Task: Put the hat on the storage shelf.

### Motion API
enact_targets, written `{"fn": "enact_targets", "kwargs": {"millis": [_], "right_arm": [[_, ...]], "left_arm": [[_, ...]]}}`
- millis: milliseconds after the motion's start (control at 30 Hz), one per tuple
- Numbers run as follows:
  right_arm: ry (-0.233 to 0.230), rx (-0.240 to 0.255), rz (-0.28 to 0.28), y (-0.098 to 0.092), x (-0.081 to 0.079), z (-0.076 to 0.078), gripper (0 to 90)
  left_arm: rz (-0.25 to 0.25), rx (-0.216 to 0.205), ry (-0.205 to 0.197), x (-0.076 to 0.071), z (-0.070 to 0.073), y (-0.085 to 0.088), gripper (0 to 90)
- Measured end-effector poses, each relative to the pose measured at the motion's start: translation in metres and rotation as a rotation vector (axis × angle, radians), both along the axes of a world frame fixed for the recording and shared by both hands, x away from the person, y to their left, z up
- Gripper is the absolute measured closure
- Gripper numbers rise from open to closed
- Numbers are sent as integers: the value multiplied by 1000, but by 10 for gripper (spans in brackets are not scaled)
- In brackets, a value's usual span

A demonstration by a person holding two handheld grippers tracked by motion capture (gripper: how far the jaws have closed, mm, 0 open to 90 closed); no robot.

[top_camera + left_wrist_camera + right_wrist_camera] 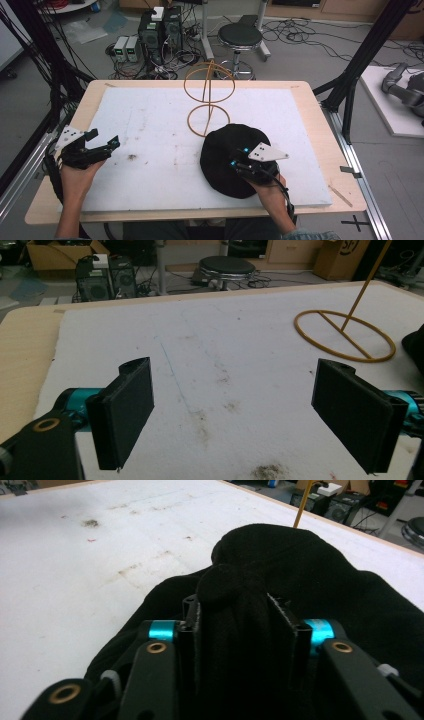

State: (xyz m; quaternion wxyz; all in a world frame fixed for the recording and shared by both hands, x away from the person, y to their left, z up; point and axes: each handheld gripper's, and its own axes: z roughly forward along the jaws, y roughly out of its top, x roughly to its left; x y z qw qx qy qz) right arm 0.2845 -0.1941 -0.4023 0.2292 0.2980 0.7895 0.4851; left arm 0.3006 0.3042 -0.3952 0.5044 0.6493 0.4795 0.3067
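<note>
Pinching black hat (235,155): right tongs (240,159) | left tongs (102,144) spread, level

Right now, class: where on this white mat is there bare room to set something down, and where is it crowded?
Free: the white mat between the left gripper and the wire stand. Crowded: the right side, with the stand, black hat and right gripper.

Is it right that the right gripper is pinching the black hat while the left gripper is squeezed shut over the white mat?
Not quite. The right gripper is pinching a fold of the black hat, but the left gripper is not squeezed shut. The left gripper view shows its jaws standing wide apart, with nothing between them, over the white mat.
</note>
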Motion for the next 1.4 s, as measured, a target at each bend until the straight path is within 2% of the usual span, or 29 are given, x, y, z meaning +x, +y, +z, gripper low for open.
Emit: {"fn": "enact_targets", "kwargs": {"millis": [367, 800, 1400], "right_arm": [[-13, 13, -5, -4, 0, 3, 702], [-40, 50, -28, -12, -3, 16, 717], [-61, 192, -104, -41, 2, 41, 720]], "left_arm": [[4, -1, -1, 0, 0, 1, 172], [13, -6, 3, 0, -2, 3, 172], [21, -9, 5, 0, -2, 7, 173]]}}
